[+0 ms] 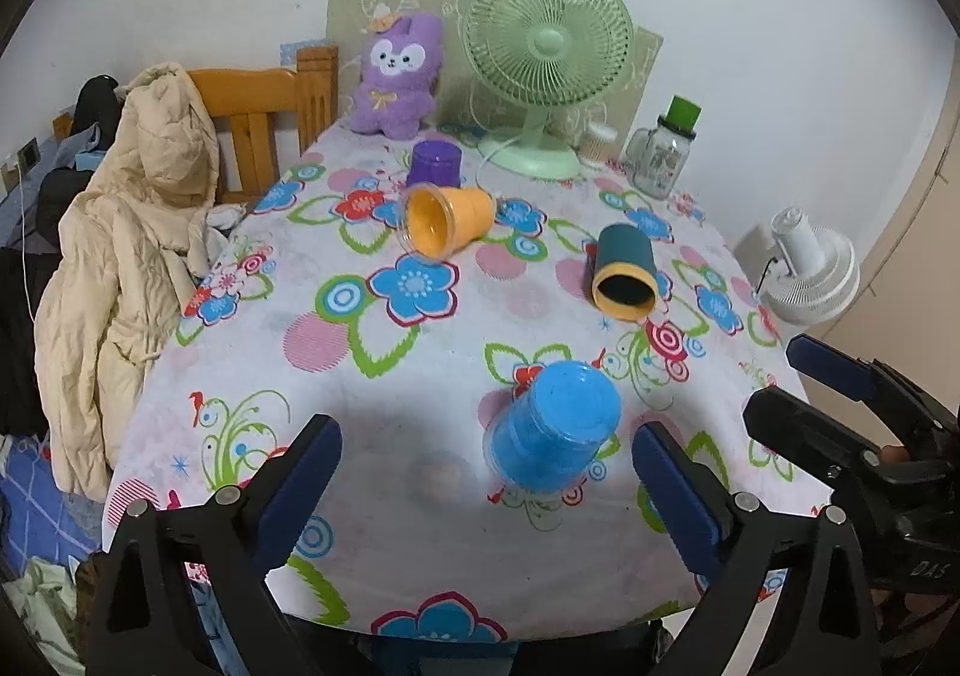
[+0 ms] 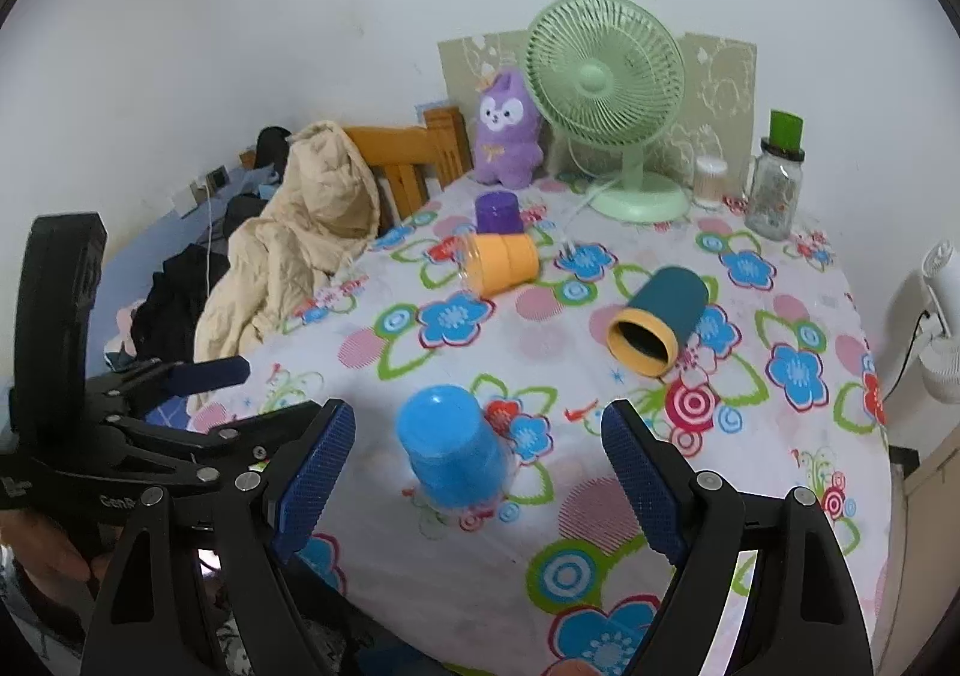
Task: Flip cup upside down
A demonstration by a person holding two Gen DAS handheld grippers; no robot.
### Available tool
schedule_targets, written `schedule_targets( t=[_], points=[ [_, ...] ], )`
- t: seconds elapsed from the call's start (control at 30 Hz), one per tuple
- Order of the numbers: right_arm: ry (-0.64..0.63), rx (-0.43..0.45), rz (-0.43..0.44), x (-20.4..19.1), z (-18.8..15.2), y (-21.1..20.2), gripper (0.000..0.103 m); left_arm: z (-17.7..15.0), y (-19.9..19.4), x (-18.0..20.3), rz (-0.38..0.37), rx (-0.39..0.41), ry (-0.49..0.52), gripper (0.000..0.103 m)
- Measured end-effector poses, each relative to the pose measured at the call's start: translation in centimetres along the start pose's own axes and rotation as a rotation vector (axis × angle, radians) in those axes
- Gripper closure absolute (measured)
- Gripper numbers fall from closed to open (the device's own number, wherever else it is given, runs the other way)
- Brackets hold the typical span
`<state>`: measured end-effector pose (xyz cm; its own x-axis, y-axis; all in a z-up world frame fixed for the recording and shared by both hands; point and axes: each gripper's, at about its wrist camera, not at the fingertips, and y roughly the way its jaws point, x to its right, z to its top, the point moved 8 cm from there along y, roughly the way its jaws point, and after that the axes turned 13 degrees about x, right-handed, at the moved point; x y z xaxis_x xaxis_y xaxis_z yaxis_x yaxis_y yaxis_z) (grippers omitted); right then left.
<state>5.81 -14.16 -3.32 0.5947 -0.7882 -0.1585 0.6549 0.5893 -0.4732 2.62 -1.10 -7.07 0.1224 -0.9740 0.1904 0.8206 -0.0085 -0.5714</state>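
Note:
A blue cup [image 1: 555,427] [image 2: 453,445] stands upside down near the table's front edge, between and just ahead of both grippers. An orange cup [image 1: 447,220] [image 2: 498,263] lies on its side mid-table. A teal cup with a yellow rim [image 1: 624,271] [image 2: 660,319] lies on its side to the right. A purple cup [image 1: 435,162] [image 2: 498,212] stands upside down at the back. My left gripper [image 1: 486,445] is open and empty. My right gripper [image 2: 477,433] is open and empty; it also shows at the right edge of the left wrist view [image 1: 840,394].
A green fan [image 1: 543,75] [image 2: 612,93], a purple plush toy [image 1: 399,75] [image 2: 507,126], a glass jar with a green lid [image 1: 663,150] [image 2: 777,184] and a small container [image 2: 710,181] stand at the back. A wooden chair with a beige coat [image 1: 132,220] [image 2: 294,250] is left. A white fan [image 1: 807,271] is right.

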Motion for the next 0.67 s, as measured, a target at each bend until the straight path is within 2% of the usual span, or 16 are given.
schedule_targets(
  t=[0.17,0.67],
  points=[
    [-0.020,0.013,-0.012,-0.5,0.5,0.2,0.017,0.4,-0.3,-0.6,-0.001,0.030,-0.009,0.003],
    [-0.023,-0.007,-0.009,-0.8,0.2,1.0,0.017,0.1,0.3,-1.1,-0.003,0.020,-0.015,0.003]
  ],
)
